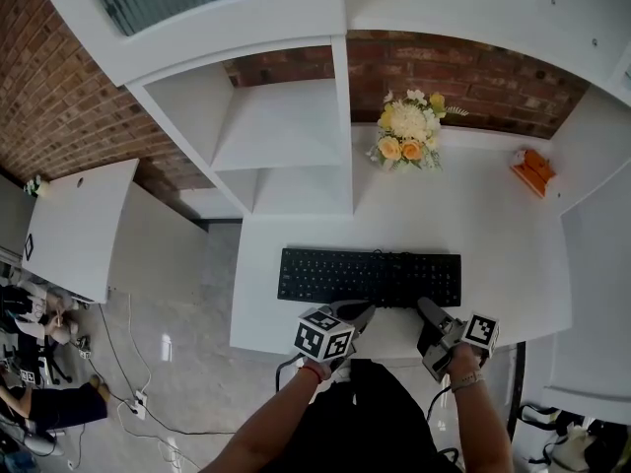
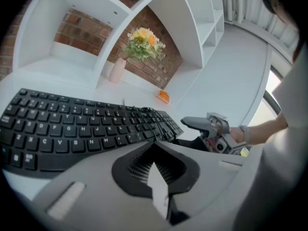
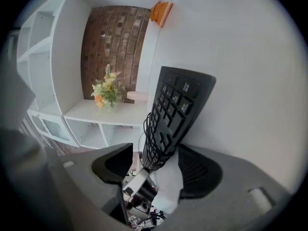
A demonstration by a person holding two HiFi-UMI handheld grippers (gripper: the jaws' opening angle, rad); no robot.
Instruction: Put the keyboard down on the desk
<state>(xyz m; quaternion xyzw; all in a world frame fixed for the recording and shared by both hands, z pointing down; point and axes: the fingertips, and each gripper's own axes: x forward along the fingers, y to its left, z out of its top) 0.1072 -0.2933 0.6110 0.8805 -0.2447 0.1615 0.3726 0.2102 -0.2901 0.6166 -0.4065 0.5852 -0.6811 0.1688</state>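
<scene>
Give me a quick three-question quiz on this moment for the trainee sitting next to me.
1. True or false: the left gripper is shut with nothing in it.
2. Pick one. The right gripper's jaws are: A clamped tight on the keyboard; B apart, with the keyboard's edge between them; C together, away from the keyboard.
3. What stands at the back of the desk, right behind the keyboard?

Key: 1 true. 2 B. 3 flowers in a vase.
</scene>
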